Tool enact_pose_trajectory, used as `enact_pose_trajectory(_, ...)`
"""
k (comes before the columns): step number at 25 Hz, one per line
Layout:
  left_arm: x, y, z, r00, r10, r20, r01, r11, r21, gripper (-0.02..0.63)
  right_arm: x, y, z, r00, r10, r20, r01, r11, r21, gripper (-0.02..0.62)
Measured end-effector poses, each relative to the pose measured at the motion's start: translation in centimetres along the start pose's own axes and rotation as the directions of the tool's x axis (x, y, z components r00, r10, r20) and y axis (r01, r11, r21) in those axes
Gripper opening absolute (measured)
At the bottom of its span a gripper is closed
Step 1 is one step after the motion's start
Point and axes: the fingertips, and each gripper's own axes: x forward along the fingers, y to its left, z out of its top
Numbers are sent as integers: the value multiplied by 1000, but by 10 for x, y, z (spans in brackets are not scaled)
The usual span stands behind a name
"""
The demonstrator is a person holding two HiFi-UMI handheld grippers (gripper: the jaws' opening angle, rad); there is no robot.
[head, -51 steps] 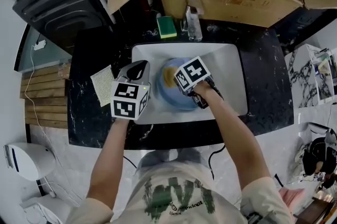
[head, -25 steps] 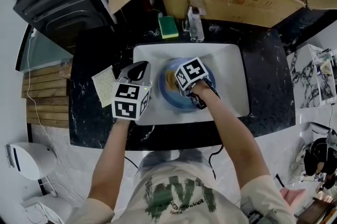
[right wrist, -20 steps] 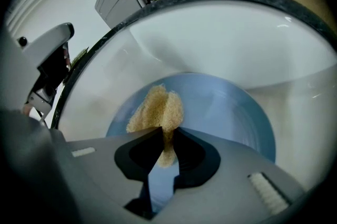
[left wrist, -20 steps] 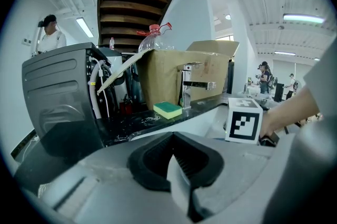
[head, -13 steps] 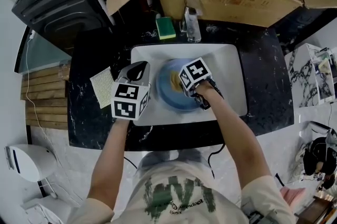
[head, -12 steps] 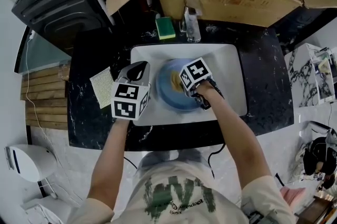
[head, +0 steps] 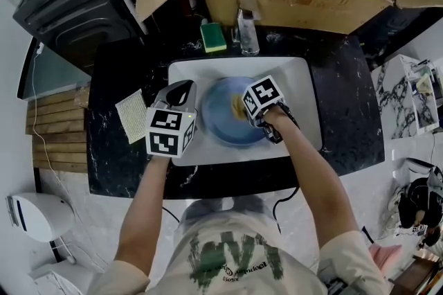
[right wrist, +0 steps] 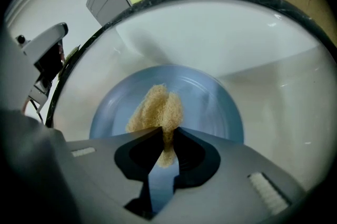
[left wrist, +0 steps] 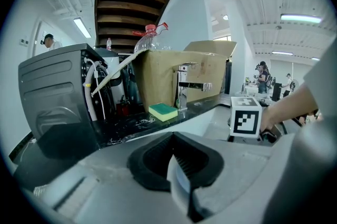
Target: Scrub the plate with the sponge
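I am in the scrubbing step. My right gripper (right wrist: 164, 139) is clamping its jaws on the near end of the sponge (right wrist: 157, 107), and the rest of the tan pad is fanning out ahead of them and lying on the plate (right wrist: 210, 107). In the head view the plate is sitting flat in the sink (head: 304, 89), a little toward 9 o'clock of the basin's middle. The sponge is resting just toward 1 o'clock of the plate's centre. The plate's well at 3 o'clock and the whole rim are showing bare blue.

My left gripper (left wrist: 181, 181) is hovering at the plate's 9 o'clock, over the sink's edge. Its jaws are together. A pale sliver is showing between them, and I cannot name it. I judge it is not gripping the plate, so the plate is lying loose.

A green sponge (head: 214, 36) is lying on the tabletop (head: 346, 93) at 12 o'clock, just beside the faucet (head: 247, 27), and it plays no part here.

Next I am planning to sweep the sponge in circles out from the centre toward the rim. I want to press down lightly and hold the clamp firm so the soft pad does not slip out. Since nothing is pinning the plate, I judge it may slide on the basin. Keeping the strokes short, or bracing the rim at 9 o'clock with the left gripper, should help.
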Motion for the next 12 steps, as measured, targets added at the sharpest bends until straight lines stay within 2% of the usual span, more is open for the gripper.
enact_pose_trajectory(12, 2, -4, 1, 1000, -2, 4, 2, 1000, 0, -2, -11, -30, -15, 995, -83, -59, 81, 996, -36, 63)
